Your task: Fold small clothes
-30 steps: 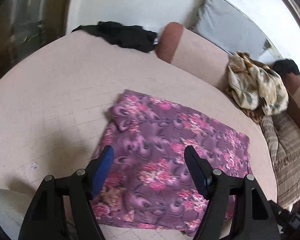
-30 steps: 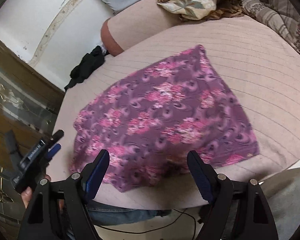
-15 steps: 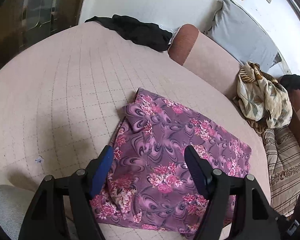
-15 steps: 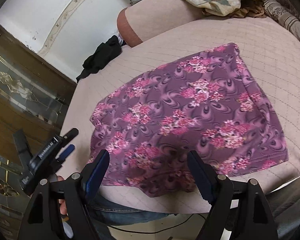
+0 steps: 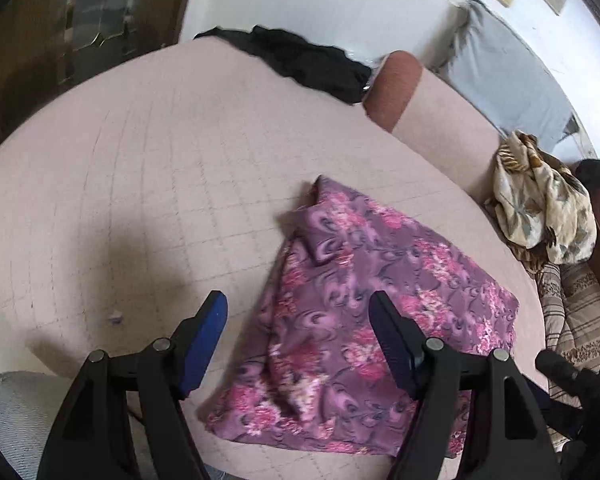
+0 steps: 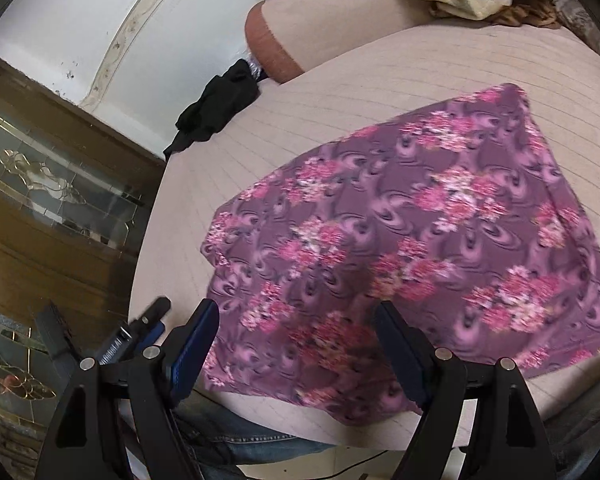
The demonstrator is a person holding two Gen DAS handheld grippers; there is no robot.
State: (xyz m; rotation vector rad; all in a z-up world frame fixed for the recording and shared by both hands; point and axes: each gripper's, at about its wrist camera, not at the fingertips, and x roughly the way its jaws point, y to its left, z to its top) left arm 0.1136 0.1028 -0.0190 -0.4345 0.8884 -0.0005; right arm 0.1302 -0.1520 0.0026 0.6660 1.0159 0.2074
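While the left wrist view looks down over a wide pinkish quilted bed [image 5: 148, 168], the left tool [image 5: 298, 314] fills the bottom of the frame with its blue-padded jaws spread apart and nothing between them. The purple floral cloth [image 5: 360, 304] lies spread on the bed from the centre toward the lower right, its near edge reaching the bed's edge at the bottom; one corner is bunched into a small peak near the middle of the frame. A black garment [image 5: 312, 64] lies at the bed's far edge, top centre, just beside a pink bolster with a reddish end [image 5: 400, 88]. A grey cushion [image 5: 508, 80] leans at upper right, and a crumpled cream patterned fabric [image 5: 540, 204] sits at the right edge. Part of another black device shows in the lower right corner.

Seen from the right wrist, the right tool [image 6: 296, 326] also stands wide open and empty at the bottom of the frame. The purple floral cloth [image 6: 412, 232] covers the centre and right, its lower edge hanging slightly over the bed's [image 6: 380, 76] near edge. The black garment [image 6: 216, 108] is at upper left of centre, by the bolster [image 6: 276, 40]. The left tool [image 6: 140, 332] appears at lower left, apart from the cloth. Blue denim [image 6: 236, 436] shows below the bed edge.
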